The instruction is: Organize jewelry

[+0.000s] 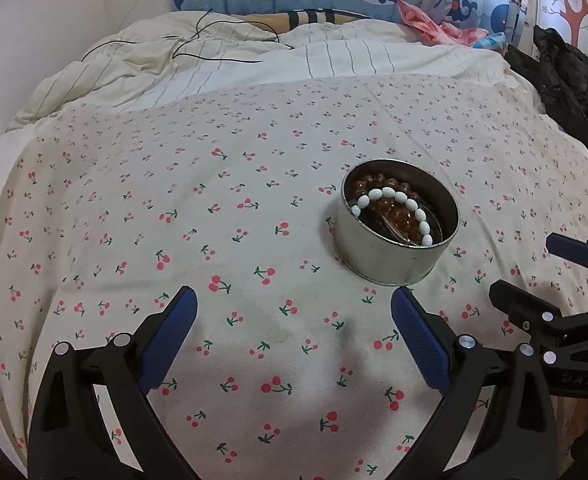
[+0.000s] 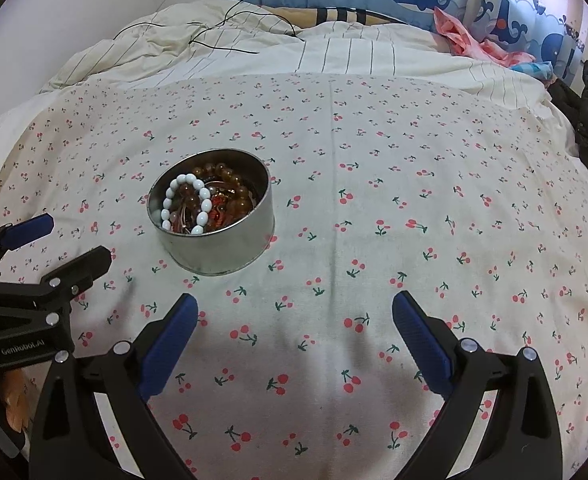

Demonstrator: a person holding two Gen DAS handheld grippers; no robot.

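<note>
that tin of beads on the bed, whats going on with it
A person is tidying jewelry with a handheld gripper in each hand. A round metal tin stands on the cherry-print bedsheet, holding a white bead bracelet, amber-brown bead strands and some tangled reddish pieces. No jewelry lies loose on the sheet in view. The left gripper and right gripper are both open, empty, and short of the tin, one on each side, neither touching it.
</note>
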